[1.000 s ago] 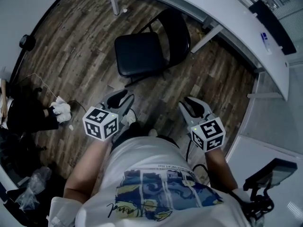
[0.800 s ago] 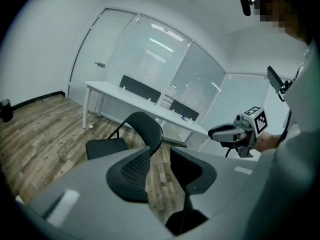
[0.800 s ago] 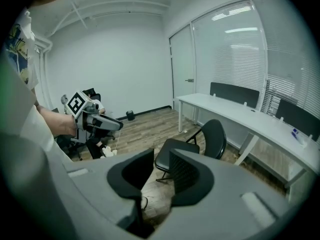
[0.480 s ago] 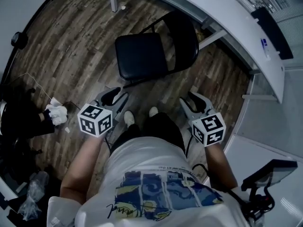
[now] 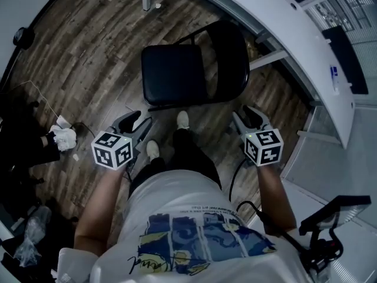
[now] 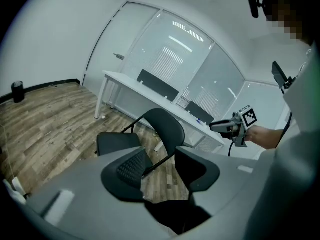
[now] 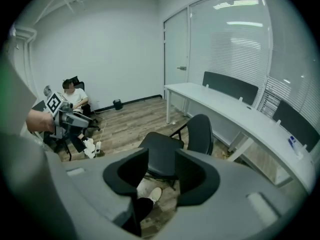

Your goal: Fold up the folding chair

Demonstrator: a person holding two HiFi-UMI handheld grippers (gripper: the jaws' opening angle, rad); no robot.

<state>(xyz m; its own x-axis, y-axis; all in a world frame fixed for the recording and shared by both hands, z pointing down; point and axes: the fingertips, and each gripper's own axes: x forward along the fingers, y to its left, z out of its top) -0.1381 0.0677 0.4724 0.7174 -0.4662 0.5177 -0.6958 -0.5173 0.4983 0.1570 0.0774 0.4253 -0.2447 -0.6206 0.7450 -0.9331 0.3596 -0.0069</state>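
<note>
Folding chair (image 5: 177, 69): unfolded, upright on wood floor (image 5: 88, 58), seat toward pic's left, backrest (image 5: 227, 61) on the side of the curved white desk (image 5: 283, 28). Just ahead of two pale shoes (image 5: 183, 119); untouched by either tool.

L gripper (image 5: 136, 122): low, left of nearer shoe, aimed toward seat. Jaws apart, just been opening, nothing btwn pads; only floor & chair frame visible beyond the gap.

R gripper (image 5: 250, 115): right of chair, near backrest edge but apart from it. Jaws likewise released, just been opening, empty; only seat & one shoe seen thru the gap.

Far left on floor: white bundle (image 5: 62, 137) beside dark gear. In R gripper view: seated person (image 7: 75, 98) by far wall, small dark bin (image 7: 117, 104) against the wall.
</note>
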